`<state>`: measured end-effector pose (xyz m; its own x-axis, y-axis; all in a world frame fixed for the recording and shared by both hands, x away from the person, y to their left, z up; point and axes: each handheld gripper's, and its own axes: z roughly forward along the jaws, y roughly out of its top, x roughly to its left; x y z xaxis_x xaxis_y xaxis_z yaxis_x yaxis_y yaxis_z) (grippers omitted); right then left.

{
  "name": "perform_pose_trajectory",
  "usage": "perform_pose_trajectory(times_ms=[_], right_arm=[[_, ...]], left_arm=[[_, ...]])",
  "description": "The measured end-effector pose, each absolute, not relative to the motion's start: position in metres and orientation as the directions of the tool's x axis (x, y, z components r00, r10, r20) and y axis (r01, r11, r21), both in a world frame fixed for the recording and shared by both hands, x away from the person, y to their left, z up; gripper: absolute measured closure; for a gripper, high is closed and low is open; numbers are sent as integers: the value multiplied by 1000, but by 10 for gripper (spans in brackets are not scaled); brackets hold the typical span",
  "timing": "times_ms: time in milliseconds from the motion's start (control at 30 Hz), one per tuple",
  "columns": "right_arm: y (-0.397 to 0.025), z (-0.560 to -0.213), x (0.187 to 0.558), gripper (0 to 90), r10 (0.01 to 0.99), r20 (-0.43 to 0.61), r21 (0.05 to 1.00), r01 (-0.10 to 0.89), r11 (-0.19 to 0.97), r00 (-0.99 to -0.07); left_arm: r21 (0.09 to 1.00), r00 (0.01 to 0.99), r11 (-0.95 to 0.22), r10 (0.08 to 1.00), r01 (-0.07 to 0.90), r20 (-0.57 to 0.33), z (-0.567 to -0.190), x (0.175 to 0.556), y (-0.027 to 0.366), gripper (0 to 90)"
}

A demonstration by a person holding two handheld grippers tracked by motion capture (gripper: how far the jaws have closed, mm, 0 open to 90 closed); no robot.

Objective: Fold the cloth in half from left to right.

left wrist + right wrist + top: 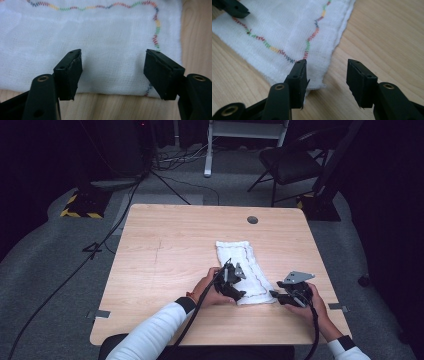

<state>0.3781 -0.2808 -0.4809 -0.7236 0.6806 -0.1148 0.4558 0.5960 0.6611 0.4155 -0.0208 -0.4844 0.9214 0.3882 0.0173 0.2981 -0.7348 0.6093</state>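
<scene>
A folded white cloth (241, 266) with wavy multicoloured stitching lies on the wooden table (165, 260), right of centre. My left gripper (234, 288) is at the cloth's near left edge, open, its jaws spread over the cloth (110, 50) near a stitched corner. Open too, my right gripper (278, 296) sits at the near right corner; its left jaw rests over the cloth's corner (287, 37) and its right jaw stands over bare wood. Between the jaws of either gripper (327, 75) nothing is pinched. The left gripper's jaw tip (233, 8) shows at the top left of the right gripper view.
A round grommet (252, 220) sits near the table's far edge. Beyond the table stand a black chair (290, 165), a white frame leg (207, 150) and floor cables (95, 247). Bare wood lies left of the cloth.
</scene>
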Motion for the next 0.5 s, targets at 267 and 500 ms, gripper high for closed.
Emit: perform_pose_trajectory(times_ms=[267, 500], right_arm=[[-280, -485, 380, 545, 666, -59, 655, 475, 588, -744], [-265, -485, 366, 560, 608, -25, 646, 451, 615, -793]], left_arm=[[615, 929, -737, 369, 281, 17, -486, 412, -14, 344], [595, 940, -758, 341, 269, 10, -485, 404, 1, 360]])
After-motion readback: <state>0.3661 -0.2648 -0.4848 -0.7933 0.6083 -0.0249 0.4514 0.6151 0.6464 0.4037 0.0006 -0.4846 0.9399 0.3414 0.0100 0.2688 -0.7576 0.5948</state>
